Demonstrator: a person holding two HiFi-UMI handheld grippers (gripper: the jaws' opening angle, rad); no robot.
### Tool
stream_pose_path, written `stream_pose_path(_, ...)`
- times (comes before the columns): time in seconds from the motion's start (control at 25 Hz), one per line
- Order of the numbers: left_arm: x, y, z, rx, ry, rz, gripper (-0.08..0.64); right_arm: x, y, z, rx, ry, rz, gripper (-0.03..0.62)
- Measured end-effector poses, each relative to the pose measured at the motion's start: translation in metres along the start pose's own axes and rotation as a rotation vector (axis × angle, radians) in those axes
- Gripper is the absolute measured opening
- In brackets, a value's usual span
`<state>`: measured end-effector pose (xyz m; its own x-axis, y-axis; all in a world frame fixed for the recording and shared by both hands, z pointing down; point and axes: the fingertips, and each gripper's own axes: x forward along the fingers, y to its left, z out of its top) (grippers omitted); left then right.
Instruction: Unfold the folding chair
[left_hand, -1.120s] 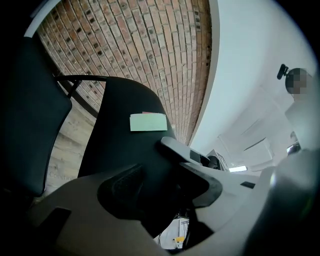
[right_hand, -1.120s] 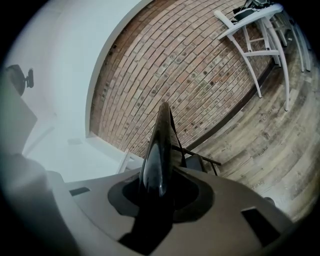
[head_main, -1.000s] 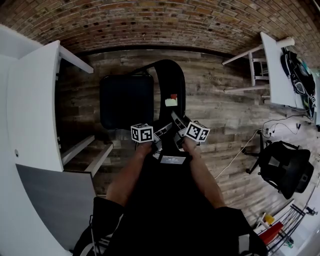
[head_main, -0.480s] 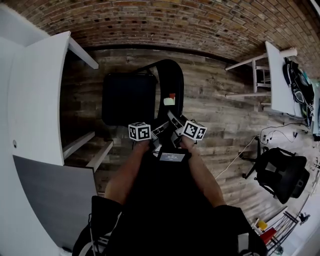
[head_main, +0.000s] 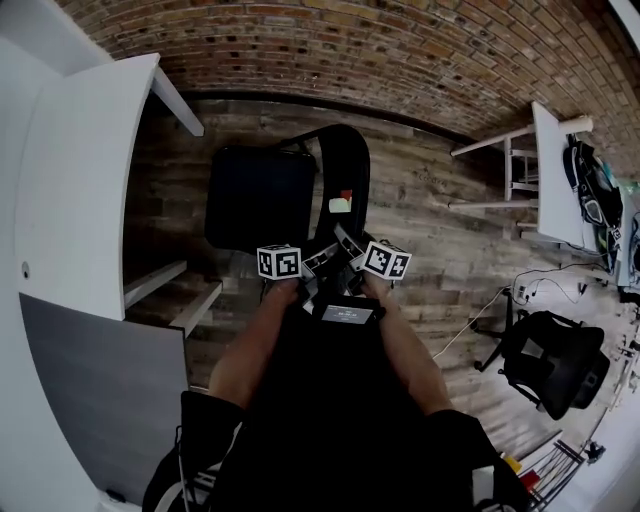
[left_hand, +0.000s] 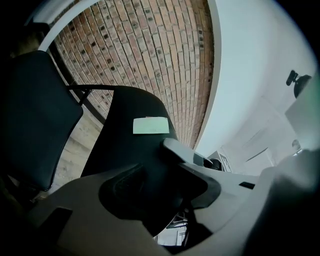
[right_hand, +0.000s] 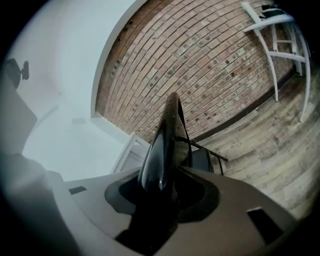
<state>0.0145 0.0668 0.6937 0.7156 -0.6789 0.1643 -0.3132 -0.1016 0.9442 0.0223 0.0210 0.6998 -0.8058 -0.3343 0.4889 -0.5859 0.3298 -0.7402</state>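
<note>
The black folding chair stands open on the wooden floor, its seat to the left of its upright backrest. A pale label is stuck on the backrest. Both grippers meet at the backrest's near top edge. My left gripper has the backrest's edge between its jaws, which closed slightly and stand wide. My right gripper straddles the backrest edge-on. Its jaws have just been opening, and gaps show on both sides of the edge.
A white table runs along the left, close to the seat. Another white table with a bag stands at right, a black office chair and a floor cable below it. A brick wall is behind the chair.
Both hands have shifted slightly along the top of the backrest and drawn a little nearer each other. The chair stands as before. The head view has drifted.
</note>
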Motion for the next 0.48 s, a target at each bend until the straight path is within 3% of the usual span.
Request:
stream_pose_path(0.2,-0.002,-0.021,-0.001,-0.022,0.010,-0.059,0.216,-0.002,0.009,0.001,0.020,0.070,0.044,0.156)
stream_pose_path(0.48,-0.001,-0.041,-0.004,0.034,-0.027,-0.011,0.216,-0.024,0.020,0.001,0.072,0.179,0.126,0.146)
